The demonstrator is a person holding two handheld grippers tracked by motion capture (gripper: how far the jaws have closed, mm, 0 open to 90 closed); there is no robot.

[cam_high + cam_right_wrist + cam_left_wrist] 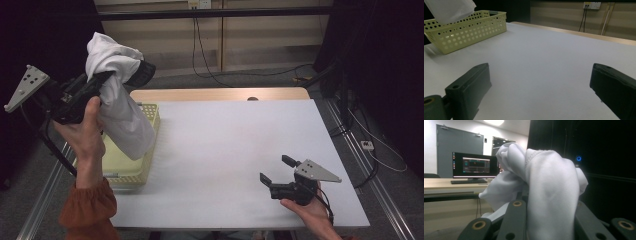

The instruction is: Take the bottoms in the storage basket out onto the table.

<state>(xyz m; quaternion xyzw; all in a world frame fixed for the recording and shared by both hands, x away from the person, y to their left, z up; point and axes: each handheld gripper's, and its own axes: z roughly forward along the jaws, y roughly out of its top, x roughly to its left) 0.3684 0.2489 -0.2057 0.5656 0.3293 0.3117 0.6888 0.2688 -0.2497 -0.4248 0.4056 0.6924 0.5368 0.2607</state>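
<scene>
My left gripper (127, 77) is raised at the left of the high view, shut on a white cloth (120, 110). The cloth bunches over the jaws and hangs down over a pale yellow perforated basket (127, 172). In the left gripper view the cloth (549, 190) drapes between and over the two black jaws, hiding their tips. My right gripper (276, 169) rests low on the white table (235, 140) near the front right, open with nothing between its jaws. In the right gripper view the gripper (541, 82) faces the basket (469, 27), with the cloth (449, 8) above it.
The basket stands at the table's left edge. A wooden strip (215, 94) runs along the table's far edge, with cables on the floor behind it. A monitor (475, 165) stands on a desk in the left gripper view.
</scene>
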